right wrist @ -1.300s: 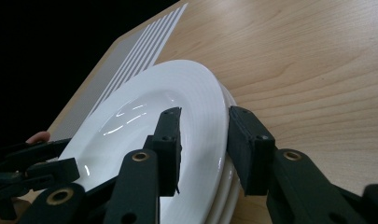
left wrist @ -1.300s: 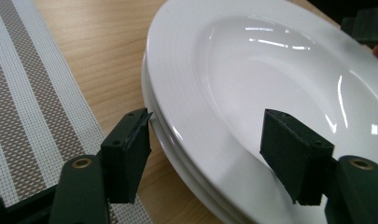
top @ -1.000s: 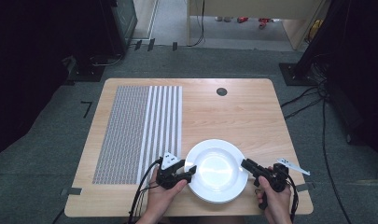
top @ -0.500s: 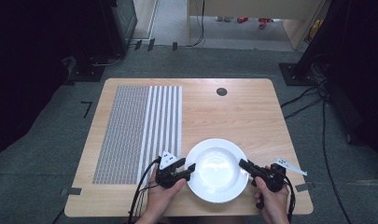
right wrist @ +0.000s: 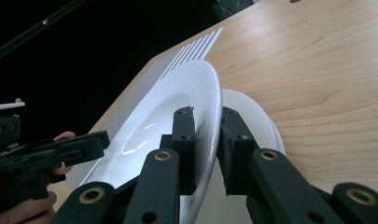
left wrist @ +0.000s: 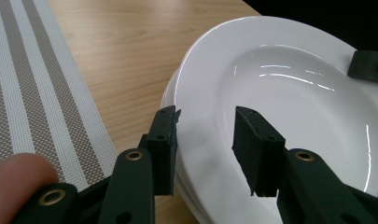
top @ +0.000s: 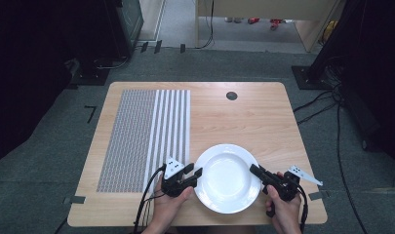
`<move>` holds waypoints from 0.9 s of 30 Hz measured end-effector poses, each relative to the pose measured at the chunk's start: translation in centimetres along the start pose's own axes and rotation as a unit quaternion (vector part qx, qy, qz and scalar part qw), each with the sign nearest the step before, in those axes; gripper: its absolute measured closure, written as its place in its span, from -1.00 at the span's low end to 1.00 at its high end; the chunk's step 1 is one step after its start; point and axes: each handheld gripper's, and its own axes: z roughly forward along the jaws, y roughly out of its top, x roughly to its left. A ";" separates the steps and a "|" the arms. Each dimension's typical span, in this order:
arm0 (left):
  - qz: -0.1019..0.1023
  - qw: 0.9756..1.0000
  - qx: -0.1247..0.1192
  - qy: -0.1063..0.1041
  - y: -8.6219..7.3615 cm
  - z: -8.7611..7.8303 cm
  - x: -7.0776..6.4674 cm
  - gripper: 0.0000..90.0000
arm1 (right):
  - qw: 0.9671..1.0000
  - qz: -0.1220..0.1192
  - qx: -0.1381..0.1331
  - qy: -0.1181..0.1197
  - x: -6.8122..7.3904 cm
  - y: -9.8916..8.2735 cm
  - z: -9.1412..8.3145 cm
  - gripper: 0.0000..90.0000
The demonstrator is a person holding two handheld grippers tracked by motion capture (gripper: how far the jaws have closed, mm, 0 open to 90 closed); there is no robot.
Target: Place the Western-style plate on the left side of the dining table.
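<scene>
A white top plate (top: 227,178) lies on a stack near the table's front edge. My right gripper (top: 254,169) is shut on its right rim. In the right gripper view the jaws (right wrist: 206,114) clamp that rim, and the top plate (right wrist: 177,102) is tilted up off the lower plate (right wrist: 252,112). At the plate's left rim my left gripper (top: 194,170) stands open. In the left gripper view its jaws (left wrist: 205,119) are spread in front of the plate (left wrist: 280,93), with the rim between them and nothing gripped.
A grey and white striped placemat (top: 146,136) covers the left part of the wooden table (top: 244,117). A round black grommet (top: 231,95) sits near the far edge. Dark equipment and cables stand on the floor around the table.
The right gripper has edged slightly in toward the plate. The left gripper and the plate have barely moved.
</scene>
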 end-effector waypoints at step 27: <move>0.008 1.000 0.024 -0.005 0.0 0.1 0.7 0.00 | 0.999 0.042 0.010 0.007 -0.9 -0.4 1.2 0.78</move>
